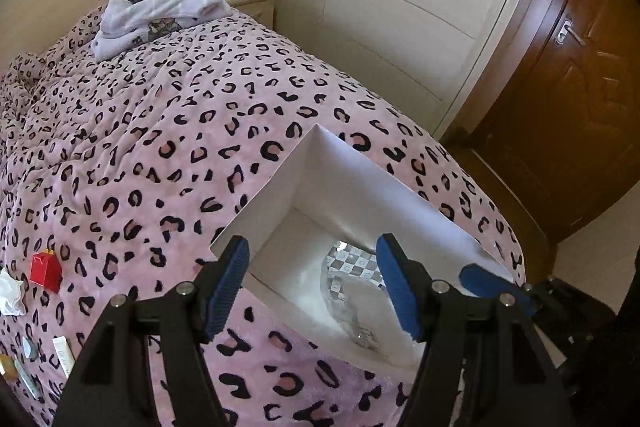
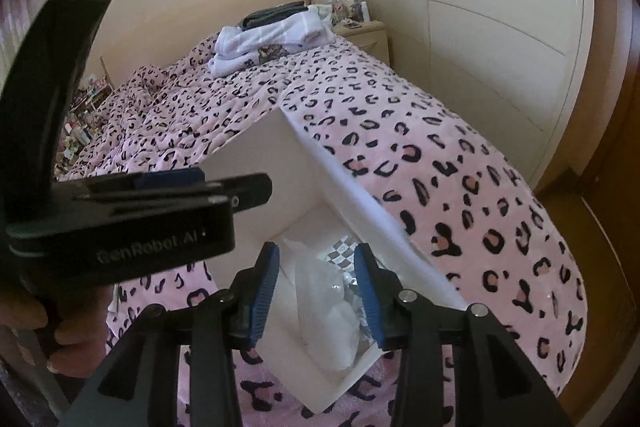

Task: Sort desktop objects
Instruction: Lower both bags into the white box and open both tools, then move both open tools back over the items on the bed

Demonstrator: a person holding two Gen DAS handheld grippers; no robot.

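The left gripper (image 1: 314, 287) hangs over the near rim of the white box (image 1: 276, 187), fingers wide apart, holding nothing. The right gripper (image 2: 316, 297) is above the same box (image 2: 256, 163), fingers a little apart, with the clear plastic bag (image 2: 328, 323) lying below them inside the box. The box walls leave narrow room. Farther left on the pink blanket (image 1: 160, 115) lie a red toy house (image 1: 45, 270) and small tubes (image 1: 64, 349). Folded towels (image 1: 160, 15) are far behind.
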